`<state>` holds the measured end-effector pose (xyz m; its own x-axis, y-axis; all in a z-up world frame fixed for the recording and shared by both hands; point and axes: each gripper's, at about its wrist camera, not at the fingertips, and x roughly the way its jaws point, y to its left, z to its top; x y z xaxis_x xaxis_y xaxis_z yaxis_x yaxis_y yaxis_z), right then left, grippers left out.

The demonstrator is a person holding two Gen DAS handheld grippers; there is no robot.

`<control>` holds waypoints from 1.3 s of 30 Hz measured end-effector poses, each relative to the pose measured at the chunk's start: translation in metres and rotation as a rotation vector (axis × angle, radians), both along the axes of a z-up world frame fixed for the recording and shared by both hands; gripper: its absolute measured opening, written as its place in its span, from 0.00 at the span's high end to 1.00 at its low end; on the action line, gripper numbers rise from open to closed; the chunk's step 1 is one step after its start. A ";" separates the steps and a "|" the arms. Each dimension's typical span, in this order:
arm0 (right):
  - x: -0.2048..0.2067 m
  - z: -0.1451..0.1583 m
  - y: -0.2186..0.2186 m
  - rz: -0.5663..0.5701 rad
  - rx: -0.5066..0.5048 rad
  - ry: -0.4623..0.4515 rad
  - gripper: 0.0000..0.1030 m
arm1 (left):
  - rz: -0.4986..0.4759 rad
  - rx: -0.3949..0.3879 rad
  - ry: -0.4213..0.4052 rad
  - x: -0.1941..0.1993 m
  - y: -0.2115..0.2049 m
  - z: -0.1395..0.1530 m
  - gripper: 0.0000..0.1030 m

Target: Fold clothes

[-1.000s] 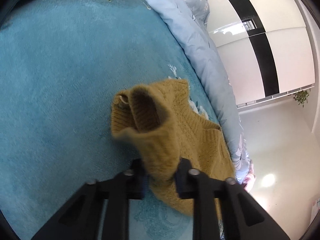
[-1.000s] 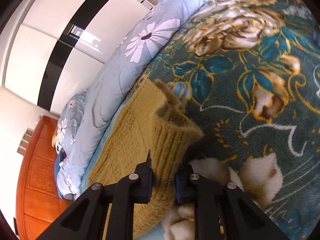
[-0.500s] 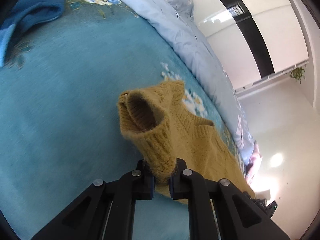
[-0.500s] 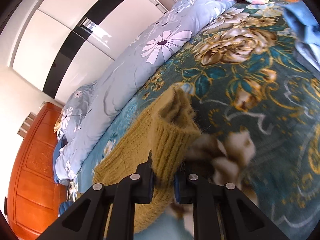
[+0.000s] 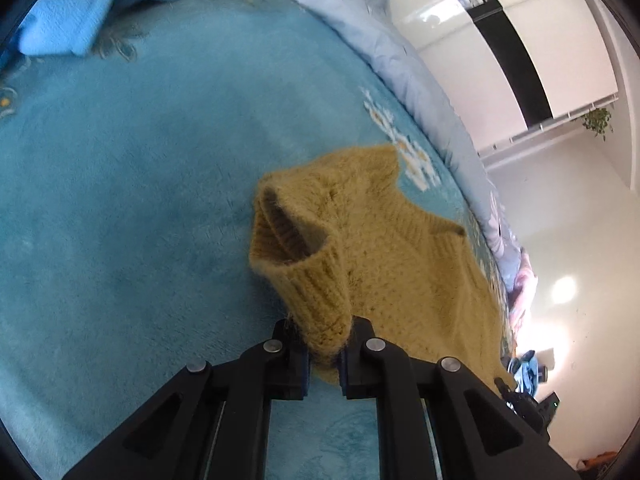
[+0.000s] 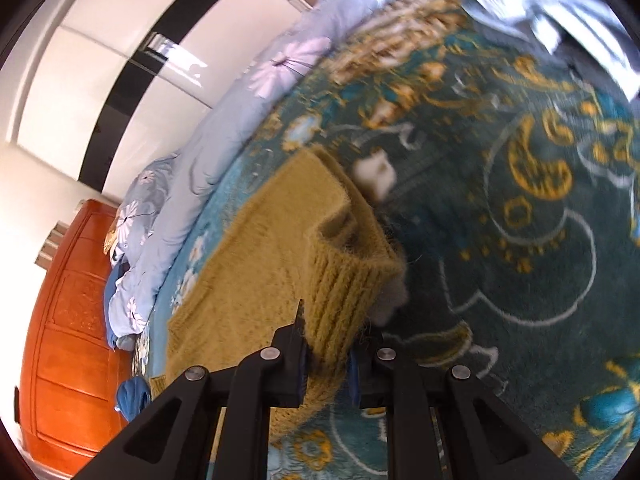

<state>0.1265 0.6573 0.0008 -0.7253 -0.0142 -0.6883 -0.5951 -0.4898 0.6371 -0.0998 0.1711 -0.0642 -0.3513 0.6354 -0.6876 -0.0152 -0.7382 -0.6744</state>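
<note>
A mustard-yellow knitted sweater (image 5: pixel 384 256) lies on a teal blanket (image 5: pixel 140 200) on a bed. My left gripper (image 5: pixel 325 354) is shut on a ribbed edge of the sweater and holds it lifted, so the knit forms an open loop in front of the fingers. In the right wrist view the same sweater (image 6: pixel 256 264) stretches away to the left. My right gripper (image 6: pixel 329 362) is shut on another ribbed edge of it, over the floral part of the blanket (image 6: pixel 500 240).
A light blue quilt (image 5: pixel 400 64) with flowers runs along the bed's far side (image 6: pixel 192 184). Blue folded clothes (image 5: pixel 76 20) lie at the top left. More blue clothes (image 6: pixel 540 12) lie at the top right. An orange wooden headboard (image 6: pixel 72 352) stands at the left. White wardrobe doors (image 5: pixel 500 40) are behind.
Both grippers have carried the sweater's held edges across the bed and pulled back from it. The sweater now spreads out flatter between them. More of the blanket and the blue clothes shows.
</note>
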 end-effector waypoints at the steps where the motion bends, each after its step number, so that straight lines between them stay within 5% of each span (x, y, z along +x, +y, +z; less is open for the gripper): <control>1: 0.000 -0.004 0.001 -0.001 -0.009 -0.005 0.84 | 0.006 0.000 -0.004 -0.001 -0.001 -0.002 0.84; 5: 0.003 -0.005 0.001 0.012 -0.014 0.010 0.80 | -0.026 -0.007 0.000 0.001 -0.005 0.003 0.76; 8: 0.007 0.003 -0.001 0.029 0.044 -0.013 0.74 | -0.052 -0.109 0.052 0.004 -0.010 0.017 0.64; 18: 0.017 0.036 0.008 -0.015 0.281 -0.126 0.55 | -0.109 -0.360 0.255 -0.006 -0.021 0.057 0.50; 24: -0.032 0.043 0.016 0.091 0.290 -0.120 0.49 | -0.247 -0.376 0.304 -0.043 0.021 0.062 0.49; 29: -0.076 0.035 0.025 0.178 0.300 -0.166 0.49 | -0.296 -0.308 0.205 -0.083 0.050 0.047 0.49; 39: -0.119 0.010 0.064 0.211 0.234 -0.212 0.49 | -0.435 -0.342 0.242 -0.092 0.085 0.047 0.50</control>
<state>0.0080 0.7209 0.0109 -0.5639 0.0277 -0.8254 -0.5726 -0.7333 0.3666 -0.1918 0.2562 -0.0171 -0.2809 0.5129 -0.8112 -0.4882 -0.8041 -0.3393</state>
